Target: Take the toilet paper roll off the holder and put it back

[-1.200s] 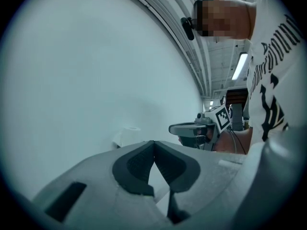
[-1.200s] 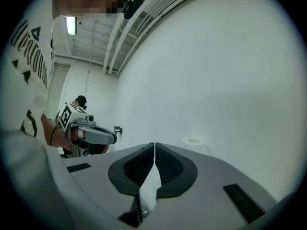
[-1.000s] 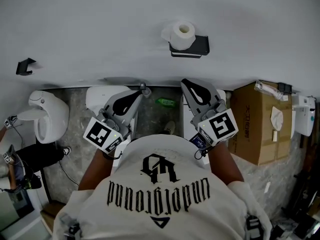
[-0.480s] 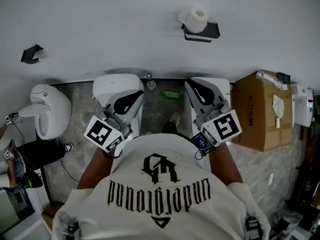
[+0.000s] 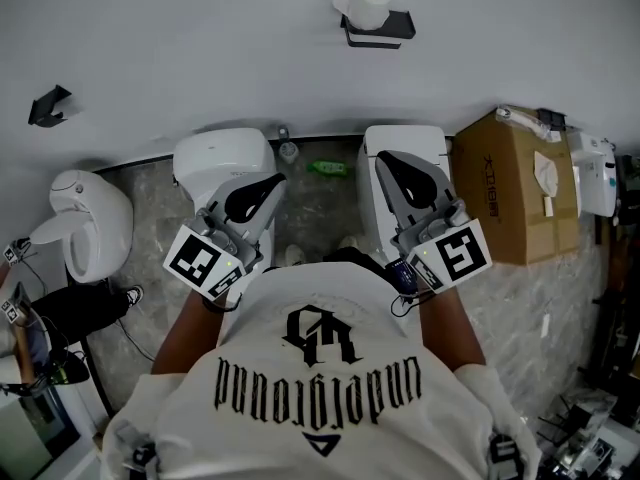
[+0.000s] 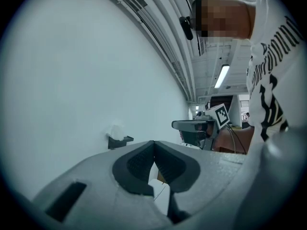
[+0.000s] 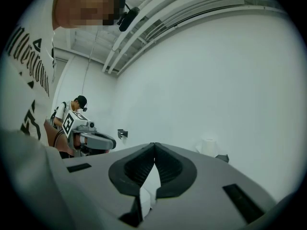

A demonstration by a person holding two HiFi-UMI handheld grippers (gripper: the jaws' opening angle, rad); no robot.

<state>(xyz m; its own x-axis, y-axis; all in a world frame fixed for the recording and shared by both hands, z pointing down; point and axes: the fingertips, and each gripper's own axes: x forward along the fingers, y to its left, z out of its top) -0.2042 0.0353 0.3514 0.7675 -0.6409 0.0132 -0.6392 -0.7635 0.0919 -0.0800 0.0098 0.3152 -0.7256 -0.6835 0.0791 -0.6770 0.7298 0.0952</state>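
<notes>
The white toilet paper roll (image 5: 368,3) sits on a black wall holder (image 5: 382,27) high on the white wall, far ahead of both grippers. In the left gripper view the roll (image 6: 115,131) is small and to the left of the jaws. From the right gripper's camera the roll (image 7: 209,146) shows to the right of the jaws. My left gripper (image 5: 277,178) and right gripper (image 5: 381,159) are held level near my chest, both shut with nothing between the pads. The shut tips of the left gripper (image 6: 154,142) and of the right gripper (image 7: 154,143) meet in a point.
Two white toilets (image 5: 215,156) (image 5: 405,140) stand against the wall below the grippers, with a green bottle (image 5: 328,169) on the floor between them. A cardboard box (image 5: 505,183) is at the right, a white fixture (image 5: 85,223) and a second black bracket (image 5: 45,106) at the left.
The roll and its holder have slid up and away in the head view, and more of the toilets and floor shows: I and both grippers have backed off from the wall. Both stay shut.
</notes>
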